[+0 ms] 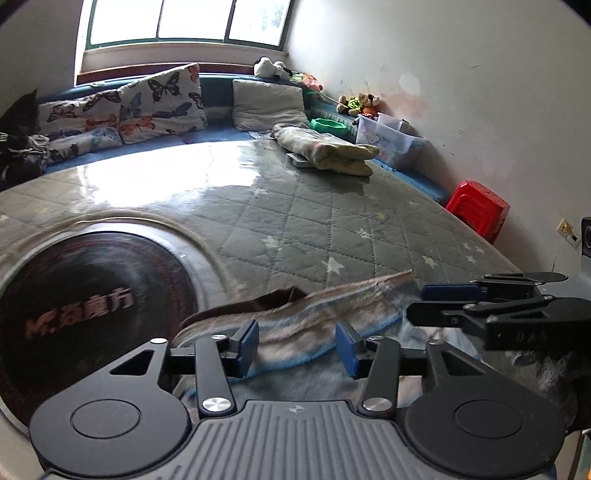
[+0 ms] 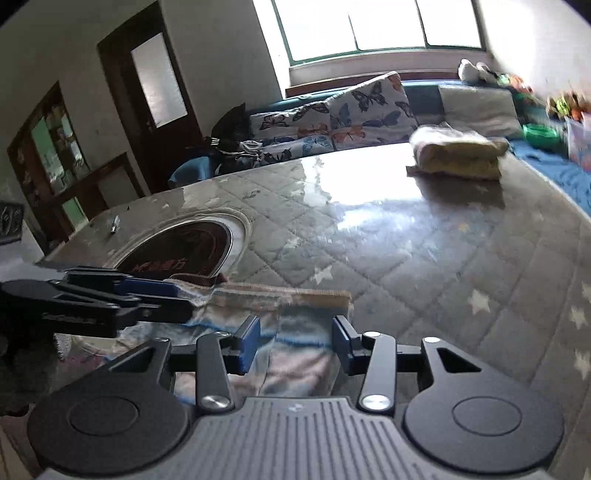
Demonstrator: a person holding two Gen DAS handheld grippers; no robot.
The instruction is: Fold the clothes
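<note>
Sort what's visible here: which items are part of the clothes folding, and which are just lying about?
Part of the job:
- blue-and-tan cloth
- left gripper, open
- right gripper, open
- folded yellowish blanket

Lying about:
- butterfly pillows
- red stool
- plastic bin
- soft toys

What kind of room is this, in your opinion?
Probably a living room at home: a padded bench with butterfly cushions under the window, soft toys, and a quilt-covered table.
</note>
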